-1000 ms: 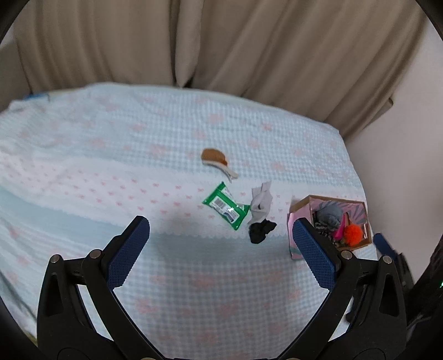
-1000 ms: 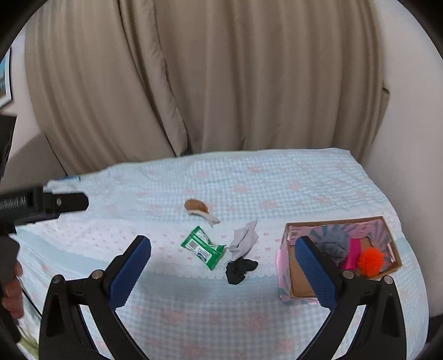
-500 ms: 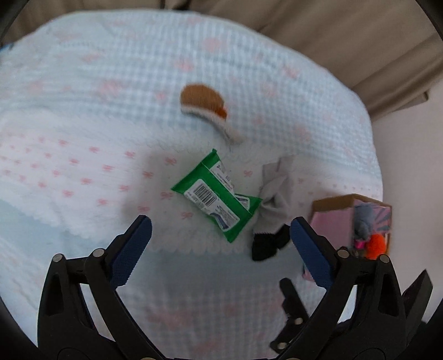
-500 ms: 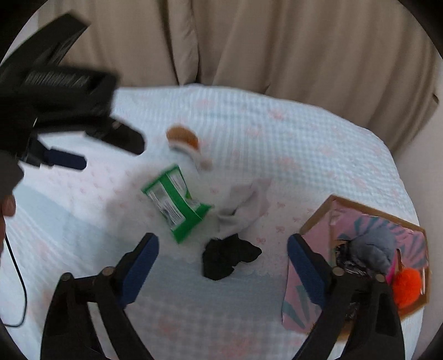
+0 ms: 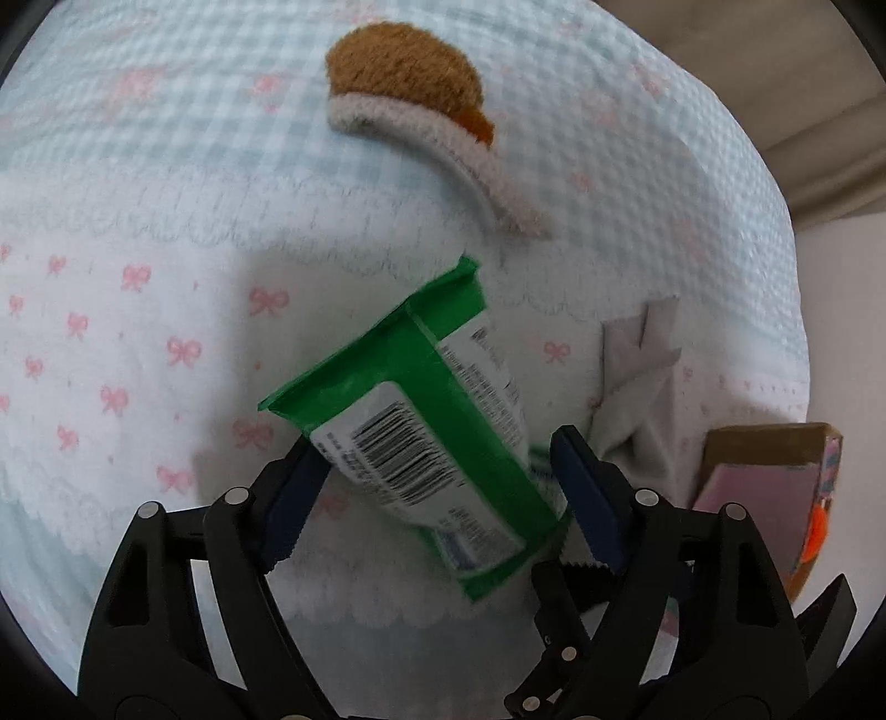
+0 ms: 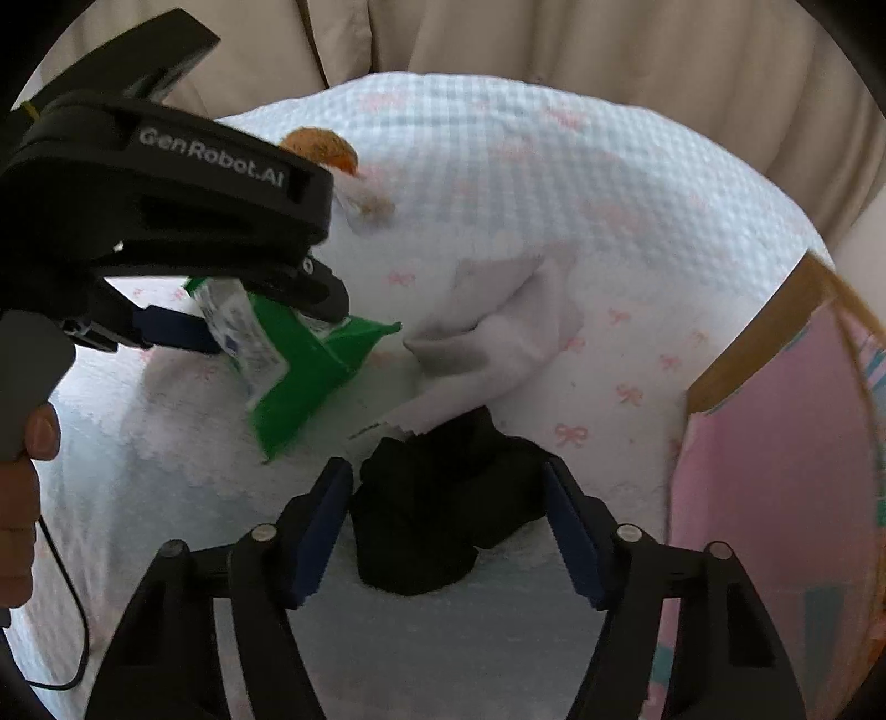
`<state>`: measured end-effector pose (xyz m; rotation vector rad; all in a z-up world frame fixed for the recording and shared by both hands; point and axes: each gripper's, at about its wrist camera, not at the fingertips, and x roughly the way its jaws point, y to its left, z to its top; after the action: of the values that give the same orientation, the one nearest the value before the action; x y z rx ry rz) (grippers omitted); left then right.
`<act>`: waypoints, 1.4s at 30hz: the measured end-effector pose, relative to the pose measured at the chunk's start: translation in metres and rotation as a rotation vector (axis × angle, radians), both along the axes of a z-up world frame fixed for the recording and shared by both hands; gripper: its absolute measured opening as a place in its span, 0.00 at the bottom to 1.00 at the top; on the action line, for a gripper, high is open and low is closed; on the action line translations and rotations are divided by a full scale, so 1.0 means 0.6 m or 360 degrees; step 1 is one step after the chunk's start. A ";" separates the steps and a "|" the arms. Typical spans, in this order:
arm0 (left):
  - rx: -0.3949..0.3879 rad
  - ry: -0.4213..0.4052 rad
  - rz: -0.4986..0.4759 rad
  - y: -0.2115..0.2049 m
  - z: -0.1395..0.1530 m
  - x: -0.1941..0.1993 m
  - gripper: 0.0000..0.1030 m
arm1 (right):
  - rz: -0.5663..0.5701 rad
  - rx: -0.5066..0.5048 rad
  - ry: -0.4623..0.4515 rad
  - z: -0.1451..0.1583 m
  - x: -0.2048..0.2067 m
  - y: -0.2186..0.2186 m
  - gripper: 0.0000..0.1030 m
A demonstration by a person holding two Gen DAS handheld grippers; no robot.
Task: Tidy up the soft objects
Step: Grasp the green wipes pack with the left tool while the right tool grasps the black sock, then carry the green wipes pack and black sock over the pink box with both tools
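Note:
A green wipes packet (image 5: 432,421) lies slanted on the bow-print bedspread (image 5: 138,332). My left gripper (image 5: 437,471) straddles it; its jaws are closing and the blue pads touch both long edges. In the right wrist view the packet (image 6: 310,354) tilts up between the left gripper's (image 6: 249,315) fingers. A crumpled black sock (image 6: 443,509) sits between my right gripper's (image 6: 448,498) pads. Those jaws are closing too, with no squeeze showing on the sock. A grey-white sock (image 6: 498,327) lies just beyond it. A brown and cream plush piece (image 5: 404,83) rests farther back.
A pink cardboard box (image 6: 775,443) stands at the right with something orange (image 5: 817,526) inside. Beige curtains (image 6: 498,44) hang behind the bed. A person's hand (image 6: 22,471) holds the left gripper's handle at the left edge, with a cable below it.
Both grippers dropped steeply toward the bed and their jaws narrowed. The left one came down around the green packet, the right one around the black sock.

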<state>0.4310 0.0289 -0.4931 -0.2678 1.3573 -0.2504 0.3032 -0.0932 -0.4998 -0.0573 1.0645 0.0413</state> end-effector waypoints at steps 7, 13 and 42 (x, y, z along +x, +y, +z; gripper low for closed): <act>0.0224 -0.0086 -0.0113 -0.027 0.002 0.001 0.56 | 0.0004 -0.0005 -0.0041 -0.008 -0.001 0.001 0.56; 0.0193 -0.0109 -0.0089 -0.008 0.007 -0.002 0.38 | -0.0001 -0.0067 -0.0048 -0.005 -0.019 0.000 0.30; 0.0119 -0.0455 -0.0240 0.050 0.423 -0.230 0.36 | -0.0273 0.0244 -0.0272 0.377 -0.203 -0.023 0.23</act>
<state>0.2931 0.0588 -0.2396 -0.0632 1.1013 -0.3497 0.1816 -0.1071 -0.2739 0.1669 0.8897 -0.0365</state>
